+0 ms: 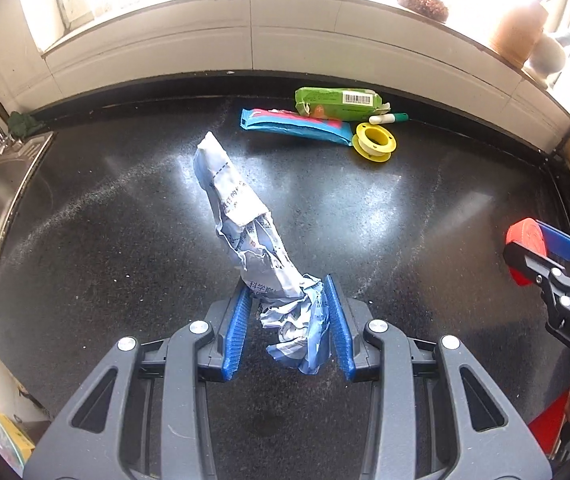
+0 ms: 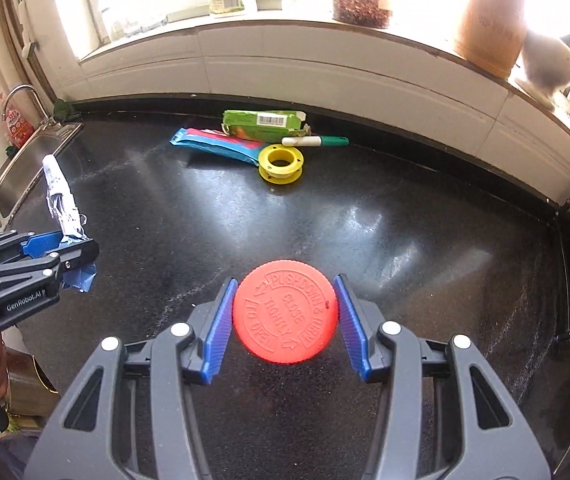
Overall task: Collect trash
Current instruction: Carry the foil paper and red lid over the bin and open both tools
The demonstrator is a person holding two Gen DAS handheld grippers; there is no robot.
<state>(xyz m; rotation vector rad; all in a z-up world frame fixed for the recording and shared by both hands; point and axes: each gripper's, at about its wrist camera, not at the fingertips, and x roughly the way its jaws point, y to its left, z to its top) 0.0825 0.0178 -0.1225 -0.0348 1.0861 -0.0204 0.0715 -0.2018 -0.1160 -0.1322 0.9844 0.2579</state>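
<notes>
Only rightward, embossed red cap (image 2: 285, 311), left view edge-on

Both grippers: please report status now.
Left gripper shut on crumpled paper. Right gripper shut on red cap. Four items left by backsplash. Nothing blocking.

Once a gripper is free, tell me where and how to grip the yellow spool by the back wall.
Take the yellow spool across its outer rim, coming straight down from above. It lies flat on the black counter with its hole facing up, so the round flanges offer opposite edges. Set the jaws left to right: the blue wrapper touches its far-left side, and the pen lies just behind.
</notes>
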